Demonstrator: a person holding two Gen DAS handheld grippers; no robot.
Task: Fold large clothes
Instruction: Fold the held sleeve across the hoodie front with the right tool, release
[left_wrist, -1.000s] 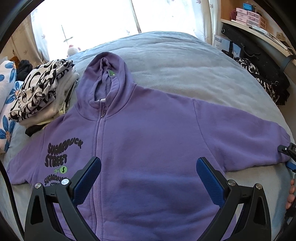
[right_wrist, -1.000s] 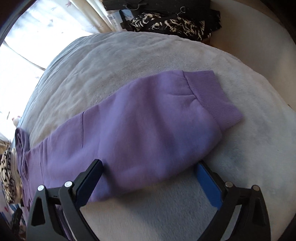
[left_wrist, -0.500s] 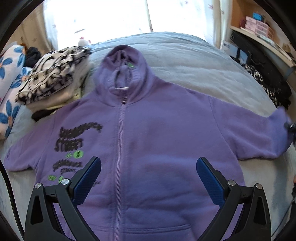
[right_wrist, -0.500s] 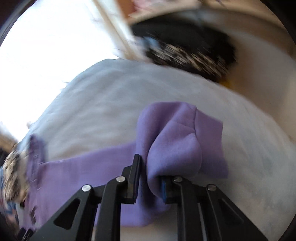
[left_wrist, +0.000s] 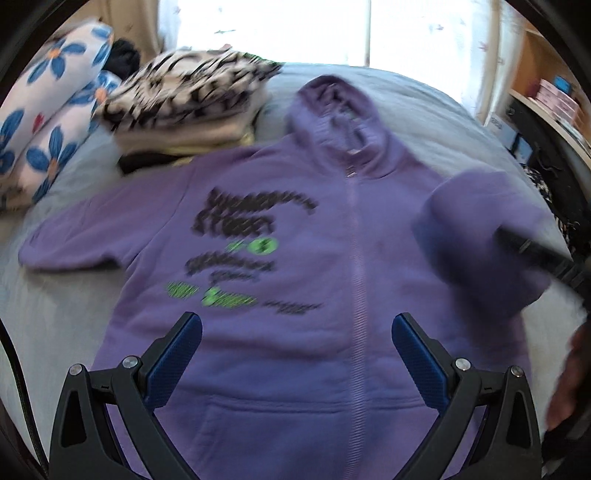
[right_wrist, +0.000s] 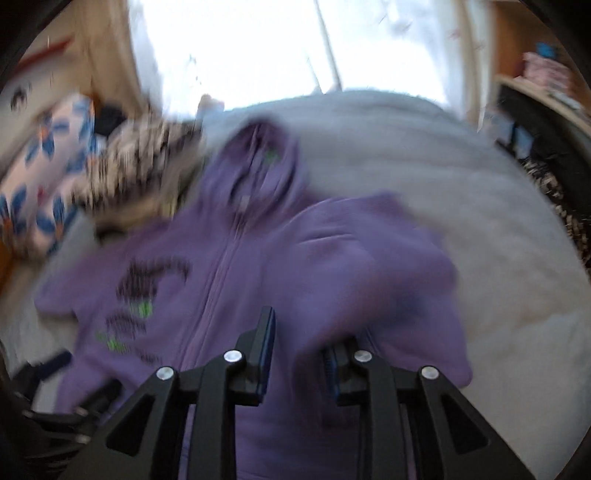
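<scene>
Left wrist view: purple zip hoodie (left_wrist: 295, 332) flat front-up on grey bed (left_wrist: 406, 110), hood away from fingers, black and green chest print blurred. Left gripper (left_wrist: 297, 347) fingers spread wide, nothing between, hoodie body under them. Right sleeve (left_wrist: 476, 236) lifted over the chest.

Right wrist view: right gripper (right_wrist: 299, 354) fingers narrow, opening slightly, purple sleeve fabric bunched between them, blurred

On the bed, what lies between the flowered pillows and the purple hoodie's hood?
A stack of folded clothes, topped by a black-and-white patterned piece, lies between the pillows and the hood. The left wrist view shows it best.
</scene>
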